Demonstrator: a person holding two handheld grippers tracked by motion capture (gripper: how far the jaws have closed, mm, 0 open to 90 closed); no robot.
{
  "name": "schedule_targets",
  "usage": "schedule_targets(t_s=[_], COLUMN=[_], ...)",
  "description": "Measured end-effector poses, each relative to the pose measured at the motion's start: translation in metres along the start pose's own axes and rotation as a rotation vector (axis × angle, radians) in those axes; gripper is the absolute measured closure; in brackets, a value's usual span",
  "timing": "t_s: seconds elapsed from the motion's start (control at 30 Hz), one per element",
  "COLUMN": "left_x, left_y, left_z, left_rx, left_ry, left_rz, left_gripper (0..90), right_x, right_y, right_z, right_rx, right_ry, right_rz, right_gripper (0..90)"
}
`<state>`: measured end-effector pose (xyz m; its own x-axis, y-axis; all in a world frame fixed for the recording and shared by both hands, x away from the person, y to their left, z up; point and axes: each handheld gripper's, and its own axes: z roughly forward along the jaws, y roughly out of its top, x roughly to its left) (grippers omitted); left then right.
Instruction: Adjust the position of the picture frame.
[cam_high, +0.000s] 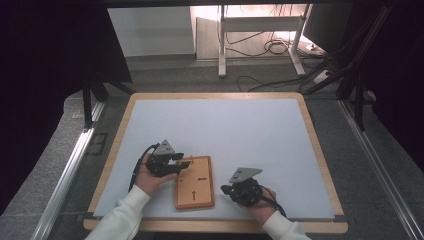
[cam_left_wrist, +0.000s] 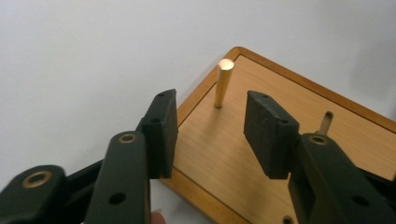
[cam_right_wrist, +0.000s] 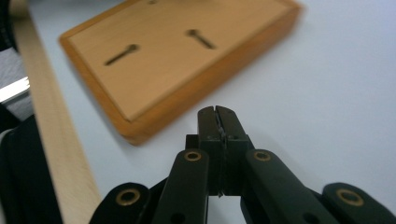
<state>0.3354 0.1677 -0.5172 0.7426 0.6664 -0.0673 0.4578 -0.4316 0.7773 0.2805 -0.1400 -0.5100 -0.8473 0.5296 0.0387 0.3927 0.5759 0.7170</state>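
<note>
Left gripper (cam_high: 181, 163) sits at the near-left part of the desk (cam_high: 225, 125), held in the person's left hand (cam_high: 147, 176). Its jaws reach over the left edge of the wooden board (cam_high: 194, 182). In the left gripper view the jaws stand partly apart with a clear gap. A brass peg (cam_left_wrist: 223, 83) stands upright in the board just beyond the jaw tips and in line with the gap. Pads are not touching the peg; nothing is gripped. A second, smaller peg (cam_left_wrist: 325, 122) rises from the board past the right-hand jaw; it is blurred and its shape is unclear.

The wooden board has a raised rim and lies flat on the desk's white surface, between the two grippers. The high view shows dark slot-like marks on its face.

Right gripper (cam_high: 226, 190) is at the near-right, held in the person's right hand (cam_high: 261, 201), just right of the board and apart from it. In the right gripper view (cam_right_wrist: 217, 114) the jaws are pressed fully together with nothing between them. The board's near corner lies ahead of the jaws and to their left, with bare desk between. The desk's wooden edge runs along the left of that view.
</note>
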Motion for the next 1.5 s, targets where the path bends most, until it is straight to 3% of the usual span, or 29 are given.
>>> schedule_targets(t_s=[0.07,0.33,0.43,0.5,0.53,0.73,1.5], left_x=[-0.001,0.001,0.0,0.0,0.0,0.0,-0.003], left_y=[0.0,0.008,0.011,0.013,0.014,0.016,0.034], left_z=[0.003,0.016,0.021,0.022,0.023,0.026,0.042], left_rx=[0.012,0.022,0.02,0.017,0.014,0.01,0.03], left_ry=[-0.004,-0.006,-0.013,-0.013,-0.013,-0.021,-0.022], left_rz=[0.004,0.003,0.009,0.015,0.016,0.034,0.033], left_gripper=[53.0,51.2,53.2,60.9,60.9,83.6,84.3], right_x=[-0.014,-0.038,-0.042,-0.047,-0.047,-0.052,-0.052], right_y=[-0.008,-0.033,-0.037,-0.041,-0.041,-0.043,-0.042], right_z=[-0.013,-0.036,-0.041,-0.046,-0.046,-0.046,-0.043], right_rx=[-0.017,-0.004,-0.007,-0.011,-0.011,-0.006,-0.003], right_ry=[-0.038,-0.112,-0.124,-0.14,-0.14,-0.145,-0.145], right_rz=[0.038,0.096,0.104,0.116,0.116,0.122,0.109], right_gripper=[90.0,89.3,88.8,88.8,88.8,88.2,87.1])
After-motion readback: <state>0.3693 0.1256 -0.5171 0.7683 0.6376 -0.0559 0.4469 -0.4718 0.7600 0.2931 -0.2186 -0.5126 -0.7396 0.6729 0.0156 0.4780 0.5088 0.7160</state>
